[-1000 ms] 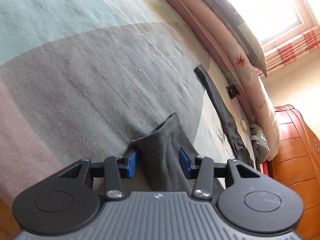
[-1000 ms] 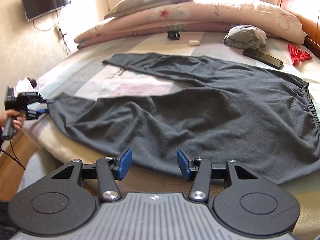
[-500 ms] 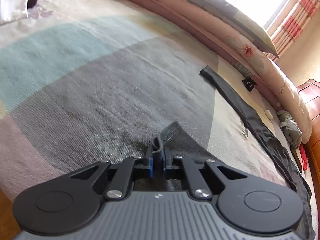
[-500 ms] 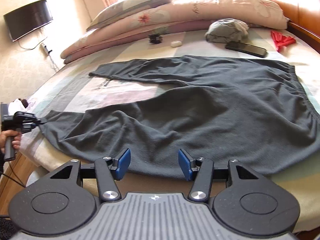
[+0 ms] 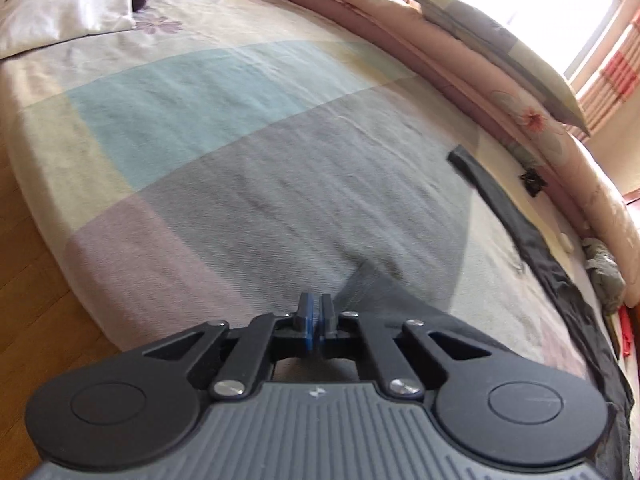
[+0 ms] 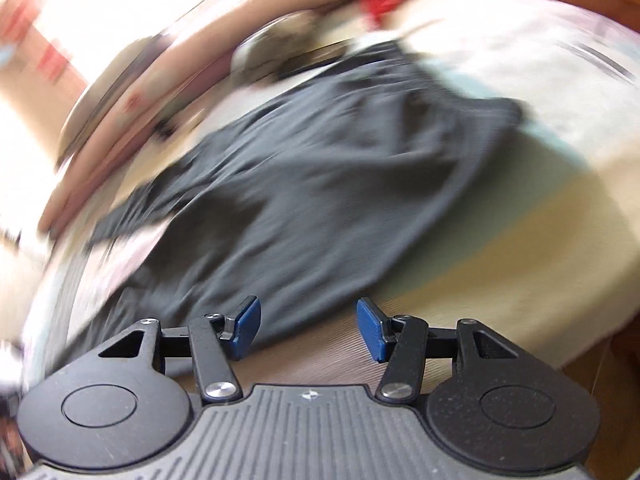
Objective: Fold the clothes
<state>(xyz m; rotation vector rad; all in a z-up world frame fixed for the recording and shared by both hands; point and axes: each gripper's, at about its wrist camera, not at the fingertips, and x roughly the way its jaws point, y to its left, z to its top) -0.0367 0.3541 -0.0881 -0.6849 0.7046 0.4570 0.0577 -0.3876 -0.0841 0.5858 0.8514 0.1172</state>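
Dark grey trousers lie spread on the patchwork bedsheet, waistband toward the headboard side. In the left wrist view my left gripper is shut on the cuff of the near trouser leg, which trails off to the right from the pads. The other leg runs along the far side of the bed. The right wrist view is blurred and tilted. There my right gripper stands open just short of the trousers' near edge, nothing between its pads.
A rolled quilt and pillow line the far side of the bed. A white cloth lies at the far left corner. A grey bundle and a red item lie near the headboard. Wooden floor lies below the bed edge.
My left gripper closed on the trouser cuff and drew it back and up. My right gripper swung and rolled toward the waistband end, staying open; its view is now blurred.
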